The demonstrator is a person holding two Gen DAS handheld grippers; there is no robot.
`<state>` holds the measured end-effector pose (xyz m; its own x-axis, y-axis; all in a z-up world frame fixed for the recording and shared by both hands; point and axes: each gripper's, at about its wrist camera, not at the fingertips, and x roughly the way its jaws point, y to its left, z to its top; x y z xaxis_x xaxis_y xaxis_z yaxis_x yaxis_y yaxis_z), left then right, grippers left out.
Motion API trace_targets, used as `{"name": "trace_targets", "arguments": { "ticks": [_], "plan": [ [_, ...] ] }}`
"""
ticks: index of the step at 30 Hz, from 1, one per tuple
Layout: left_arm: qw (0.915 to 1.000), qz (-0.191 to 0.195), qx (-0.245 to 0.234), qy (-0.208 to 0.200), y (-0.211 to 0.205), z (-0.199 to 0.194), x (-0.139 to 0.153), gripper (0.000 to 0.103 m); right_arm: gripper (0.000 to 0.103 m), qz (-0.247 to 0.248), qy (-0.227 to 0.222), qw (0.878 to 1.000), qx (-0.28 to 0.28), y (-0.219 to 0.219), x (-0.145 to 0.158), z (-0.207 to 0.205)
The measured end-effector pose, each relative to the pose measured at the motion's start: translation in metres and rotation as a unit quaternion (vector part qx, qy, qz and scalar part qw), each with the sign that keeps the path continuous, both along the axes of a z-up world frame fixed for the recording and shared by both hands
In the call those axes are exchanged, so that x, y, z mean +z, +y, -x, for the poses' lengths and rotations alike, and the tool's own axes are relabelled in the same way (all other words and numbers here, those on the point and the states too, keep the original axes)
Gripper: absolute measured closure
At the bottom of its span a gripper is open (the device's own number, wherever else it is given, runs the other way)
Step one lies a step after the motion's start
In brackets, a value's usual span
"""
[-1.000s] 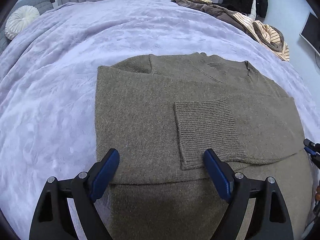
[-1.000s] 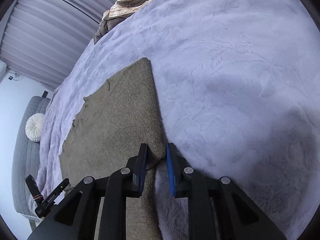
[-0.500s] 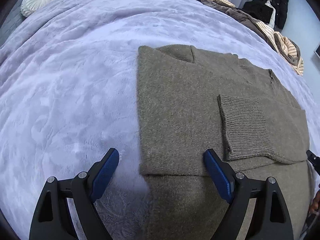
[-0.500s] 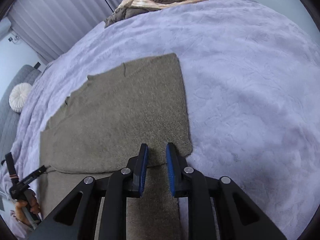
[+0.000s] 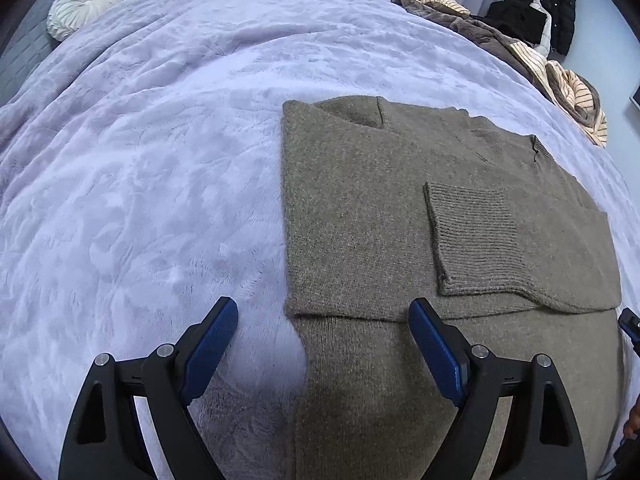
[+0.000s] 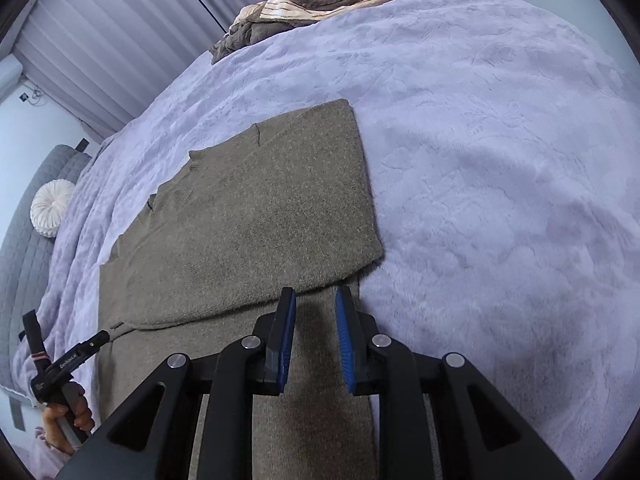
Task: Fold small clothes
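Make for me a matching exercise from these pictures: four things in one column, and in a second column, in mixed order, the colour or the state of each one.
Things
1. sweater
2. round cushion
3. left gripper
4. blanket

Colour or state
A. white, lying at the far corner of the bed
B. pale purple, plush, spread under everything
C. olive-brown, sleeves folded in, ribbed cuff on top
D. jaws wide apart, holding nothing

Right pairs: 1-C, 2-A, 3-D, 4-B
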<state>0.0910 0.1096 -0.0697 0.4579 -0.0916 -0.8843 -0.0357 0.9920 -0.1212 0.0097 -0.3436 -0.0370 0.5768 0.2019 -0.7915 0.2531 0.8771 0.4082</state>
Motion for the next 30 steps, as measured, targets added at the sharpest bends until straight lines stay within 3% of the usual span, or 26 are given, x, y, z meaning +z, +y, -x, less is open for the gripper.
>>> {"name": "trace_targets", "arguments": {
  "ticks": [10, 15, 30],
  "plan": [
    [0.9998, -0.012, -0.015, 0.004, -0.008, 0.032, 0.01, 0.015, 0.071, -0.038, 0.003, 0.999, 0.007, 0.015, 0.002, 0.023],
    [0.9995, -0.012, -0.027, 0.014, -0.013, 0.062, 0.01, 0.015, 0.063, -0.054, 0.003, 0.998, 0.015, 0.024, 0.004, 0.04],
    [0.9985, -0.019, -0.046, 0.019, -0.015, 0.159, 0.01, 0.015, 0.057, -0.09, -0.004, 0.996, 0.017, 0.039, 0.005, 0.113]
  ]
}}
